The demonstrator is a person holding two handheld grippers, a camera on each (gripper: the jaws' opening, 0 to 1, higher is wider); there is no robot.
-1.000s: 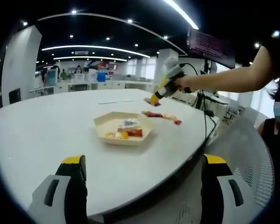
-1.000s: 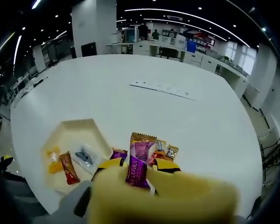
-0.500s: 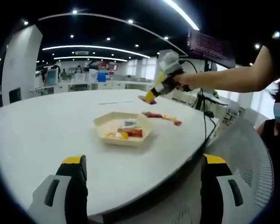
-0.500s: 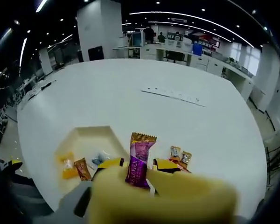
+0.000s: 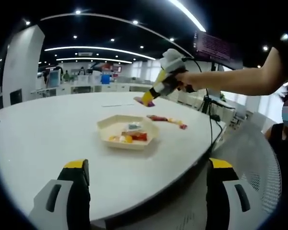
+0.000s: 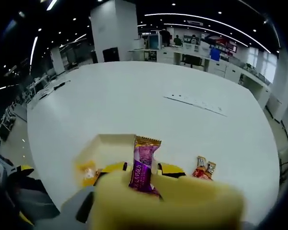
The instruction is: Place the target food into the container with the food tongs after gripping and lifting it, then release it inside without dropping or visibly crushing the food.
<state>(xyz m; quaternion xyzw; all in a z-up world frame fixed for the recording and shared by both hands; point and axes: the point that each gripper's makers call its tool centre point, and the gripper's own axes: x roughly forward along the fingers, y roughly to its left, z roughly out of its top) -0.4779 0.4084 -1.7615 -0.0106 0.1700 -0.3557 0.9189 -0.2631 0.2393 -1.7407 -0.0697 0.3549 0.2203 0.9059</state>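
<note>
Right gripper (image 6: pixel 143 168) jaws clamped on a purple candy wrapper (image 6: pixel 143 165), gripped low, so most of the packet stands upright above the jaw tips. In the left gripper view the same gripper (image 5: pixel 146 100) is in the air above the table (image 5: pixel 48 139), up and to the side of the tray (image 5: pixel 128 132), packet end poking out at the tip. The right gripper view puts the cream hexagonal tray (image 6: pixel 105 146) directly behind and below the packet, with an orange sweet (image 6: pixel 86 172) visible in it; two loose candies (image 6: pixel 204 167) lie on the table to the side. Left gripper (image 5: pixel 146 191) jaws spread wide, nothing between them, parked at the near table edge, well clear of the tray. Step in hand, as I read it: carry and place. To do it well: hold grip force as is (no visible crushing so far), centre over open tray floor rather than the rim, descend until the packet is just above the contents, then let go. Releasing from this height risks a bounce-out.
</note>
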